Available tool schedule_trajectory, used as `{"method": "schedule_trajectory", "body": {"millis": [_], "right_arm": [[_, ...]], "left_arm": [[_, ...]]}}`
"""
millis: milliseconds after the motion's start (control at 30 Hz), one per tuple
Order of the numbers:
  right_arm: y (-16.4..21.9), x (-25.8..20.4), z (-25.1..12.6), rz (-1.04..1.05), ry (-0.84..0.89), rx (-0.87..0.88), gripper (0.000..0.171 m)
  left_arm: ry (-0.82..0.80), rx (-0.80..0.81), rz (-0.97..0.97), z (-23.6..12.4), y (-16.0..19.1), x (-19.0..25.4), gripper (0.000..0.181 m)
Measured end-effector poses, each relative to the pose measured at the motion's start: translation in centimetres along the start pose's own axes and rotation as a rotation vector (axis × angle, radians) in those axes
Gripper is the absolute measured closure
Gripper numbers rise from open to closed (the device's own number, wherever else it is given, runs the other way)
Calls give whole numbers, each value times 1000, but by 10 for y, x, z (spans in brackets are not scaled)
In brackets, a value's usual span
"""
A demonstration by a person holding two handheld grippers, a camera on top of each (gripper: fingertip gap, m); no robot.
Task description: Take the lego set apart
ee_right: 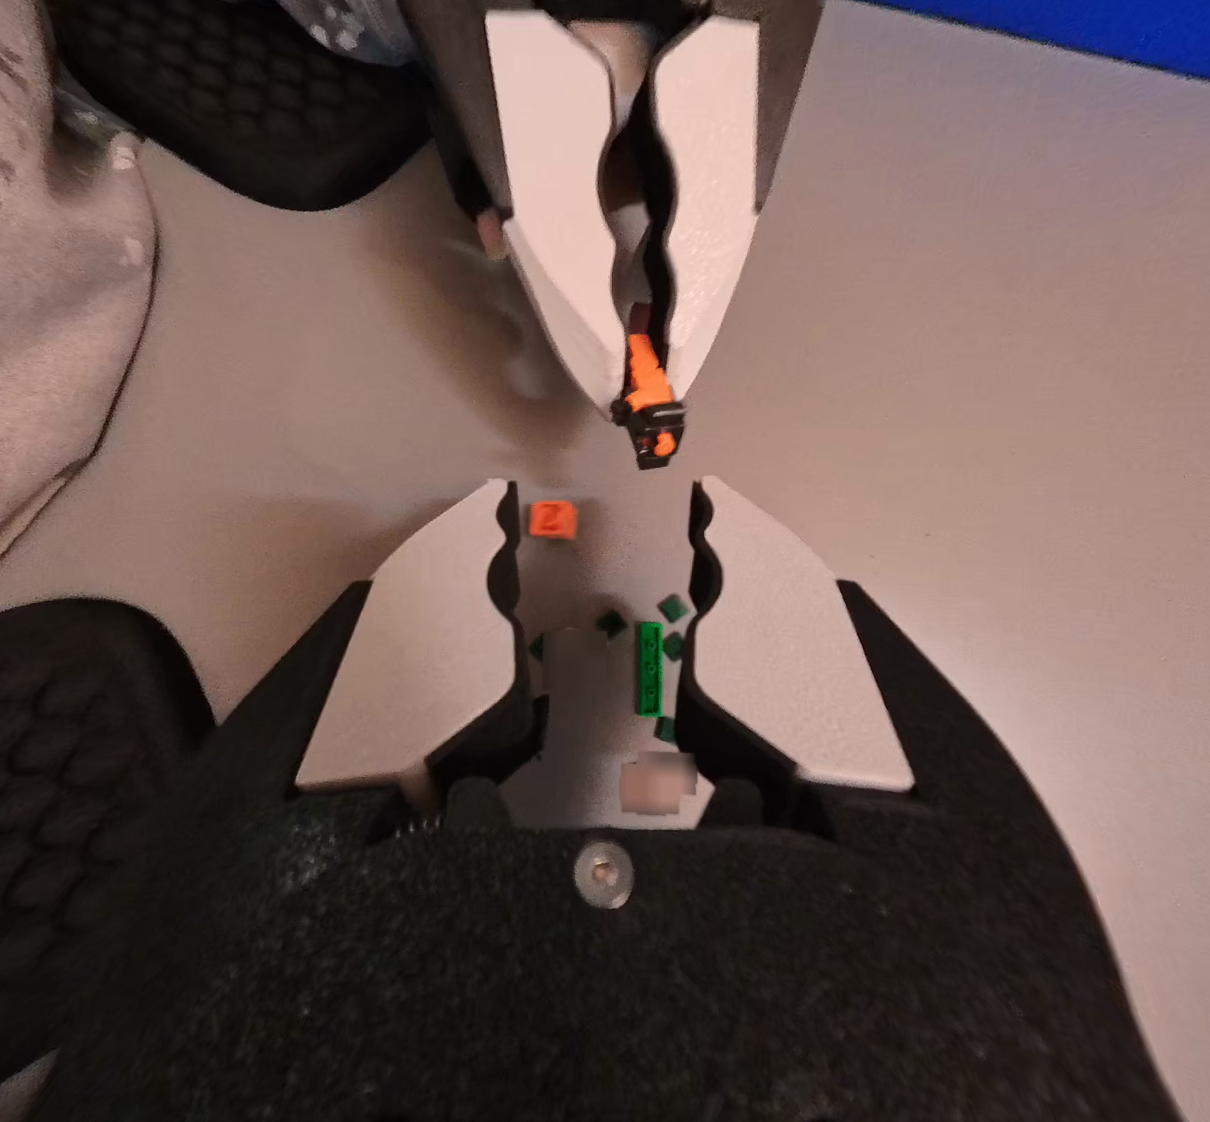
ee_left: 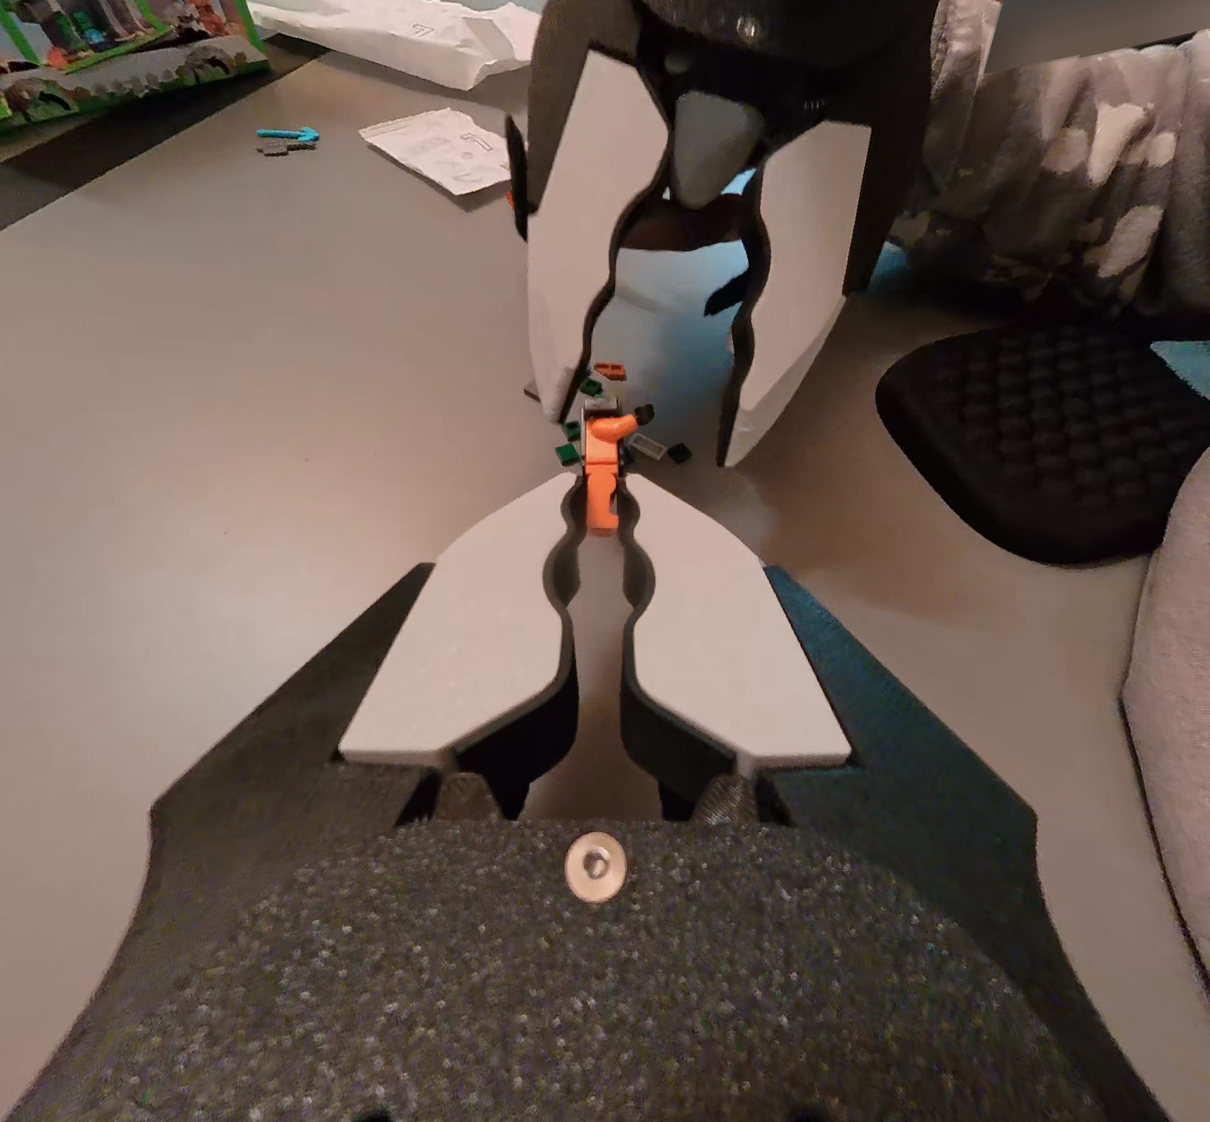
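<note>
Clearly, in the left wrist view the left gripper [ee_left: 597, 488] has its jaws drawn narrow around an orange minifigure [ee_left: 602, 469], pinching it by the legs so that the torso and one bent arm stick out past the fingertips. I judge it is held this way so that the upper part is free for the other tool to pull on. Opposite, the right gripper [ee_left: 645, 442] comes down from above with its jaws wide and nothing between them, the tips on either side of the figure's upper end; it looks ready to close there, but it does not hold it yet. Small loose pieces [ee_left: 605, 370], green, orange and grey, lie on the grey table [ee_left: 229, 403] just beyond the figure, probably parts already taken off. Far back are the set's box [ee_left: 124, 30], torn white paper bags [ee_left: 393, 10] and a small blue tool piece [ee_left: 288, 136]. In the right wrist view the right gripper [ee_right: 602, 485] again shows wide empty jaws, and between its fingers, down on the table, lie an orange cube [ee_right: 553, 519], a bright green plate [ee_right: 650, 668] and a few dark green tiles [ee_right: 673, 607]. Ahead, the left gripper [ee_right: 645, 397] points toward the camera and grips the minifigure [ee_right: 648, 384], whose dark end hangs free just beyond the open tips, near but apart from them.
</note>
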State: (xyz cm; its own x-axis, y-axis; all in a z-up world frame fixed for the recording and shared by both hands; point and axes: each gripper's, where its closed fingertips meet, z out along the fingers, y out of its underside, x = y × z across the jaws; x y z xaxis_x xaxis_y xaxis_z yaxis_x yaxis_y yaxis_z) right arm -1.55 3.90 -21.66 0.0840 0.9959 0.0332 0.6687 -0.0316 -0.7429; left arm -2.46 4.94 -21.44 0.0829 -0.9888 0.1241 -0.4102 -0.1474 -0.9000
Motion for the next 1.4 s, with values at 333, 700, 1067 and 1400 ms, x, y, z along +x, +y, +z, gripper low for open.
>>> {"method": "schedule_trajectory", "body": {"millis": [333,700,1067,1400], "right_arm": [[-22,1,-10,-38,41,118,147],[-19,-9,-3,-53,-5,103,150],[-9,5,-20,-31,31,100,160],[50,11,7,11,41,-210,157]], "left_arm": [[4,-35,80,3,3,9,173],[60,19,104,-3,-3,18,173],[41,33,79,-15,-4,7,173],[65,-21,69,-5,7,12,173]]}}
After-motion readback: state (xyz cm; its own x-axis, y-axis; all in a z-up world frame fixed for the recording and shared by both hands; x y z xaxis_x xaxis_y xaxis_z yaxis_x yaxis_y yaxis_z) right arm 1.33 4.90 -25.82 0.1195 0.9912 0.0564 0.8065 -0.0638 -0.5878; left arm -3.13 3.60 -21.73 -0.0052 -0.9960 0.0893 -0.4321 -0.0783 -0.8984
